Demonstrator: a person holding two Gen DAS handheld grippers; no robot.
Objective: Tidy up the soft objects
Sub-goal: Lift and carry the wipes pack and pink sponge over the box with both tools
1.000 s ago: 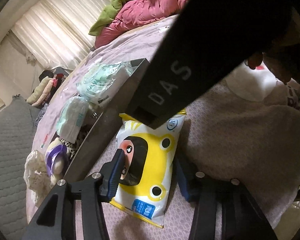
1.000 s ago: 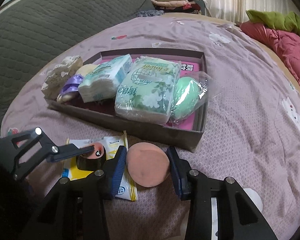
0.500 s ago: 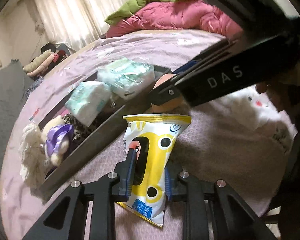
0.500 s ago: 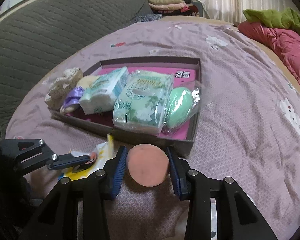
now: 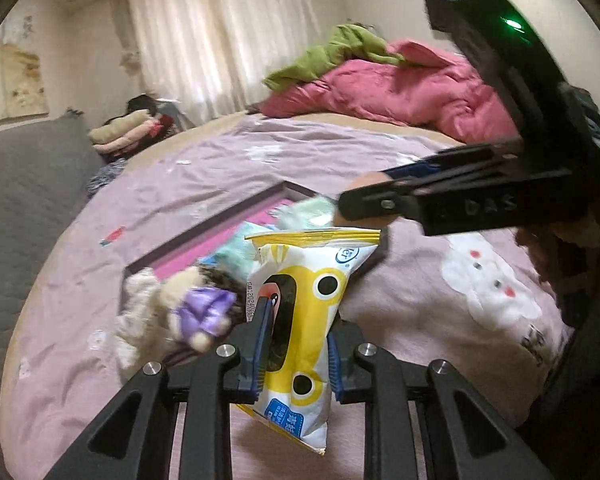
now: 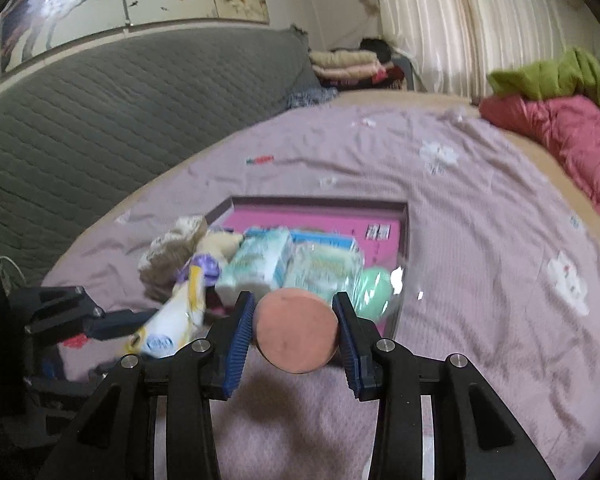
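Observation:
My left gripper [image 5: 296, 348] is shut on a yellow and white wipes pack [image 5: 300, 320] and holds it lifted above the bed. The pack also shows in the right wrist view [image 6: 176, 316]. My right gripper [image 6: 296, 336] is shut on a round pink sponge [image 6: 296, 334], raised near the front edge of the pink-lined box [image 6: 324, 204]. The box [image 5: 220, 216] holds tissue packs [image 6: 260, 260], a green sponge in plastic [image 6: 374, 292], and plush toys [image 5: 180, 312] at its left end.
The box lies on a mauve bedspread [image 6: 480, 240]. A pink quilt with green cloth [image 5: 400, 84] is piled at the far side. A grey quilted headboard [image 6: 100, 100] stands to the left. Folded clothes [image 6: 348, 64] are stacked by the curtain.
Both grippers have risen off the bed with their loads. The left closed on the wipes pack and lifted it. The right carried the pink sponge up toward the box.

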